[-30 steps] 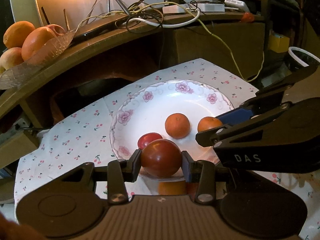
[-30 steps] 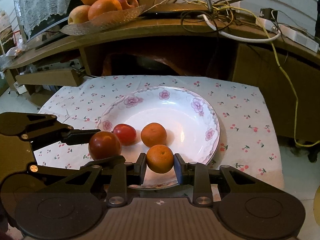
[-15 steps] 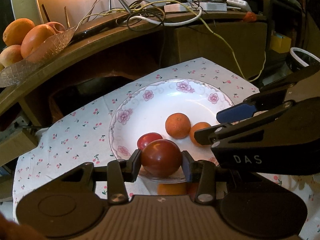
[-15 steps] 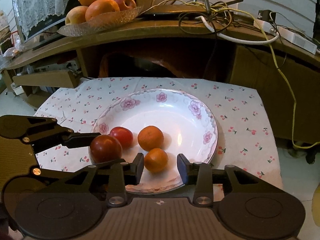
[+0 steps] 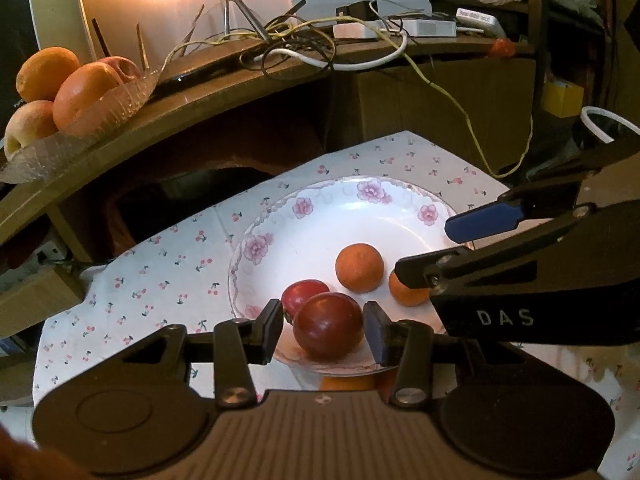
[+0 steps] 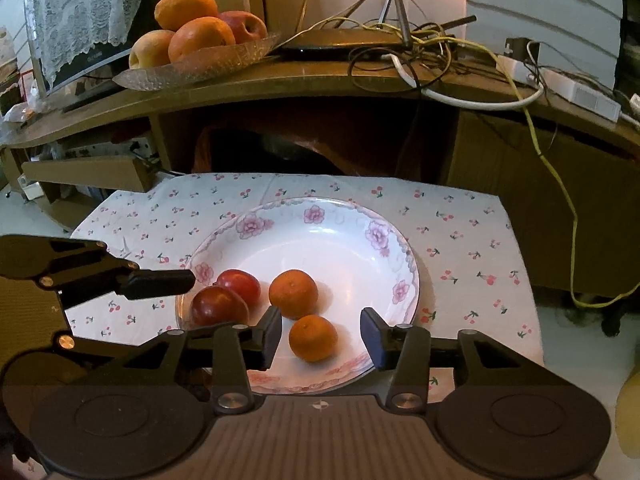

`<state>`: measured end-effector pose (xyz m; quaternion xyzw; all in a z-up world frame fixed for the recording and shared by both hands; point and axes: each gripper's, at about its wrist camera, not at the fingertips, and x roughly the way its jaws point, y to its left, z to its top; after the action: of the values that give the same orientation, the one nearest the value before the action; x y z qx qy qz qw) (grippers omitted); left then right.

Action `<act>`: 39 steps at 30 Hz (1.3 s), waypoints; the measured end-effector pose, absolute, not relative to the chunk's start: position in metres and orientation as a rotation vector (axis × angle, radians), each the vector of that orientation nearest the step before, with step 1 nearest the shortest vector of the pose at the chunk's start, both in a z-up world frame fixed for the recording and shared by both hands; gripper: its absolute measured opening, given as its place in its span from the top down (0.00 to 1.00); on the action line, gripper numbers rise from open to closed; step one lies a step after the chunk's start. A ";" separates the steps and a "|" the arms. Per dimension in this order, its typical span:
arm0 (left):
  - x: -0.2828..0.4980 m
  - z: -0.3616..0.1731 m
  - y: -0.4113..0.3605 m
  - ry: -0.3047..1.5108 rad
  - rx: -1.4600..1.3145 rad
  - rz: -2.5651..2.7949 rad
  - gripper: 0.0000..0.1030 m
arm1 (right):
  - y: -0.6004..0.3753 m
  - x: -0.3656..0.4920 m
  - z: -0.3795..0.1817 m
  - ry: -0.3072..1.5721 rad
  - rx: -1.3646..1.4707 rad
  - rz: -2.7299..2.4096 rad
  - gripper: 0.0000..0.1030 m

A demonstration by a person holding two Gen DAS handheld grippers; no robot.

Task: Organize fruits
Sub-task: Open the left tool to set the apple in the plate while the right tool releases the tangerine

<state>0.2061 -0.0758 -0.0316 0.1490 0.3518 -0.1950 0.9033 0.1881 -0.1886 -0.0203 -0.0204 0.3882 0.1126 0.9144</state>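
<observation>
Left claw (image 5: 323,330): apart, dark red fruit (image 5: 328,326) lodged between its fingers at the plate (image 5: 400,208) near rim. Right claw (image 6: 320,338): apart, small orange (image 6: 313,338) directly ahead, on the plate, unheld.

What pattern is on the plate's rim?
Pink flowers on white, all round the plate rim; clearest in the right wrist view.

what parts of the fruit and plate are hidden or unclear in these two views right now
- Left wrist view: the near tangerine is half hidden behind the right tongs.
- Left wrist view: the far plum is partly covered by the near plum, which sits between the left tongs.
- Right wrist view: the plate's near rim is hidden behind the tongs' body.
- Both views: whether the plums touch is unclear.
</observation>
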 end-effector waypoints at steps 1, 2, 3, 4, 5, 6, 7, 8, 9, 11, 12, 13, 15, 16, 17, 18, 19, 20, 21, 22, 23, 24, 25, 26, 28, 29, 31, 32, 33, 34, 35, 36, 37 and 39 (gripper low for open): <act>0.206 -0.031 -0.075 0.724 0.307 -0.401 0.51 | -0.189 0.188 -0.020 0.796 -0.042 0.228 0.55; 0.206 -0.030 -0.075 0.722 0.305 -0.399 0.51 | -0.189 0.187 -0.019 0.794 -0.041 0.225 0.55; 0.206 -0.030 -0.075 0.721 0.303 -0.399 0.51 | -0.190 0.188 -0.019 0.792 -0.041 0.222 0.55; 0.206 -0.029 -0.074 0.720 0.303 -0.397 0.51 | -0.190 0.188 -0.019 0.791 -0.041 0.220 0.55; 0.206 -0.029 -0.074 0.719 0.302 -0.395 0.50 | -0.191 0.187 -0.018 0.789 -0.041 0.217 0.55; 0.206 -0.029 -0.074 0.718 0.301 -0.394 0.50 | -0.191 0.187 -0.018 0.788 -0.041 0.215 0.55; 0.206 -0.030 -0.074 0.719 0.300 -0.394 0.50 | -0.191 0.186 -0.018 0.788 -0.042 0.213 0.55; 0.206 -0.029 -0.074 0.719 0.300 -0.393 0.50 | -0.192 0.186 -0.018 0.787 -0.043 0.211 0.55; 0.206 -0.029 -0.074 0.718 0.301 -0.392 0.50 | -0.191 0.186 -0.018 0.786 -0.043 0.210 0.55; 0.206 -0.029 -0.074 0.715 0.299 -0.390 0.50 | -0.191 0.185 -0.017 0.783 -0.045 0.208 0.55; 0.206 -0.028 -0.074 0.714 0.296 -0.390 0.50 | -0.191 0.185 -0.017 0.782 -0.045 0.208 0.55; 0.206 -0.028 -0.073 0.712 0.296 -0.389 0.50 | -0.191 0.185 -0.017 0.780 -0.045 0.207 0.55; 0.206 -0.027 -0.073 0.710 0.293 -0.385 0.50 | -0.192 0.185 -0.016 0.776 -0.046 0.204 0.55; 0.207 -0.027 -0.073 0.710 0.289 -0.384 0.50 | -0.192 0.184 -0.016 0.776 -0.044 0.202 0.54; 0.207 -0.027 -0.072 0.711 0.287 -0.383 0.50 | -0.193 0.184 -0.016 0.775 -0.043 0.200 0.54; 0.207 -0.027 -0.072 0.710 0.288 -0.382 0.50 | -0.193 0.184 -0.015 0.776 -0.043 0.199 0.54; 0.207 -0.027 -0.072 0.710 0.289 -0.381 0.50 | -0.193 0.185 -0.016 0.776 -0.043 0.199 0.54; 0.207 -0.027 -0.072 0.709 0.290 -0.380 0.50 | -0.193 0.184 -0.016 0.775 -0.045 0.197 0.54; 0.206 -0.026 -0.072 0.707 0.290 -0.378 0.50 | -0.193 0.184 -0.015 0.774 -0.047 0.195 0.54; 0.206 -0.026 -0.071 0.706 0.291 -0.376 0.50 | -0.193 0.183 -0.015 0.772 -0.050 0.193 0.54; 0.205 -0.025 -0.071 0.704 0.291 -0.374 0.50 | -0.193 0.183 -0.015 0.771 -0.053 0.191 0.53; 0.205 -0.025 -0.070 0.703 0.290 -0.370 0.50 | -0.193 0.183 -0.015 0.769 -0.054 0.189 0.53; 0.206 -0.024 -0.069 0.703 0.290 -0.366 0.50 | -0.193 0.182 -0.014 0.768 -0.054 0.186 0.52; 0.206 -0.024 -0.069 0.702 0.288 -0.363 0.50 | -0.193 0.182 -0.014 0.768 -0.055 0.184 0.52; 0.206 -0.023 -0.068 0.701 0.284 -0.358 0.50 | -0.193 0.182 -0.013 0.766 -0.059 0.180 0.52; 0.206 -0.022 -0.067 0.699 0.281 -0.356 0.50 | -0.193 0.182 -0.013 0.764 -0.062 0.179 0.51; 0.206 -0.021 -0.066 0.697 0.278 -0.353 0.50 | -0.193 0.181 -0.013 0.761 -0.068 0.177 0.51; 0.206 -0.021 -0.066 0.695 0.278 -0.352 0.50 | -0.192 0.181 -0.013 0.761 -0.071 0.178 0.51; 0.206 -0.020 -0.066 0.694 0.278 -0.353 0.50 | -0.192 0.181 -0.012 0.759 -0.074 0.177 0.51; 0.206 -0.020 -0.066 0.694 0.278 -0.353 0.50 | -0.192 0.180 -0.012 0.757 -0.077 0.176 0.51; 0.205 -0.020 -0.065 0.694 0.279 -0.353 0.50 | -0.192 0.180 -0.012 0.756 -0.081 0.175 0.50; 0.205 -0.020 -0.065 0.694 0.281 -0.353 0.50 | -0.191 0.180 -0.012 0.756 -0.084 0.175 0.50; 0.205 -0.020 -0.065 0.693 0.282 -0.353 0.50 | -0.191 0.180 -0.012 0.756 -0.087 0.175 0.50; 0.204 -0.020 -0.064 0.693 0.282 -0.352 0.49 | -0.191 0.179 -0.012 0.757 -0.090 0.174 0.50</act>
<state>0.2039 -0.0643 -0.0198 0.1368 0.3366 -0.1708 0.9159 0.1794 -0.1913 -0.0119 -0.0437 0.3687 0.0847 0.9246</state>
